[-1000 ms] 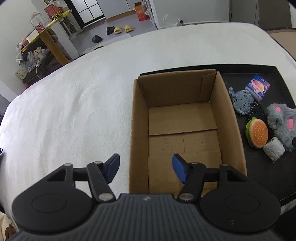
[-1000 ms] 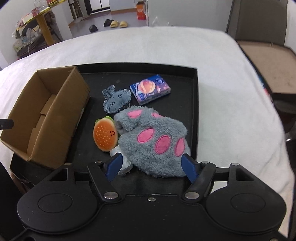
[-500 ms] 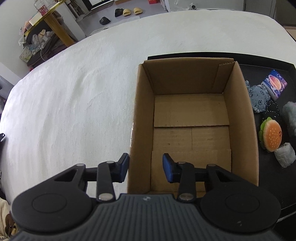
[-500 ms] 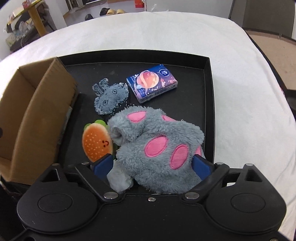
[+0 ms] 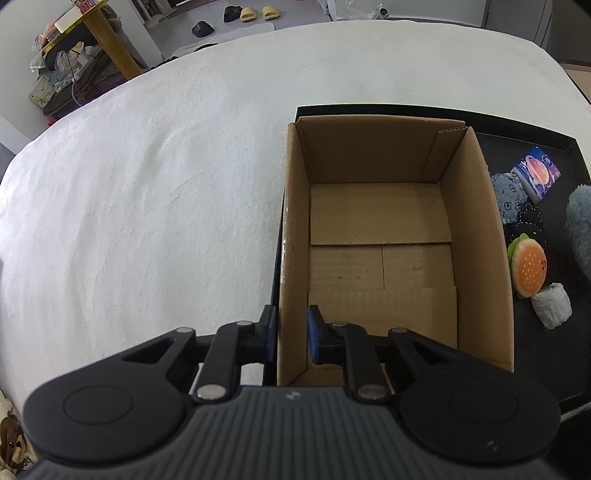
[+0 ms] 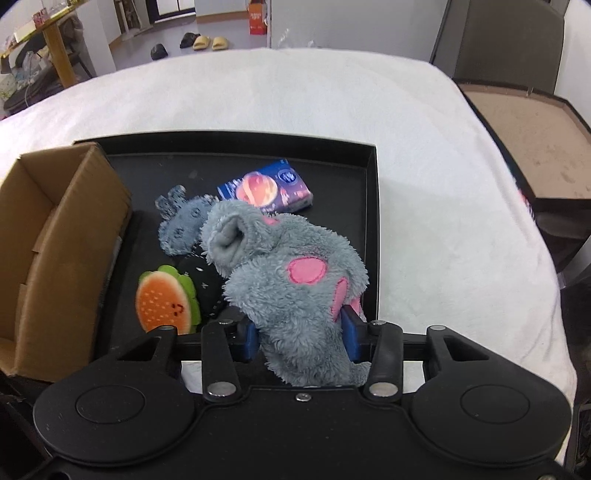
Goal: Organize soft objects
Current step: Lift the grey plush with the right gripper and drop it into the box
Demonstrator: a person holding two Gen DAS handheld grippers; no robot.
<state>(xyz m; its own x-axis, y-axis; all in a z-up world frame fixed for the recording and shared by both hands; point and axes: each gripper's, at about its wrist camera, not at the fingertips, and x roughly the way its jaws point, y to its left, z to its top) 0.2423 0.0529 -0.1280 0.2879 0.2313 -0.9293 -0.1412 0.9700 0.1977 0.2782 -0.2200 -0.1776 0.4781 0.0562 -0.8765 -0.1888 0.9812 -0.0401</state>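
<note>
An open, empty cardboard box (image 5: 380, 236) stands on the left part of a black tray (image 6: 365, 192). My left gripper (image 5: 291, 332) is shut on the box's near left wall. My right gripper (image 6: 299, 332) is shut on a fluffy grey paw mitt with pink pads (image 6: 288, 273) and holds it lifted above the tray. On the tray lie a burger plush (image 6: 164, 302), a black dotted item (image 6: 203, 280), a blue-grey fabric toy (image 6: 181, 225), a tissue pack (image 6: 266, 190) and a white roll (image 5: 552, 304).
The tray sits on a white cloth-covered table (image 5: 147, 192). A brown panel (image 6: 524, 133) lies past the table's right edge, with a chair (image 6: 498, 40) behind. A yellow side table (image 5: 96, 37) and slippers (image 5: 255, 13) are on the floor beyond.
My left gripper moved to the box's left wall and closed on it. My right gripper closed on the grey mitt and lifted it, uncovering the black dotted item.
</note>
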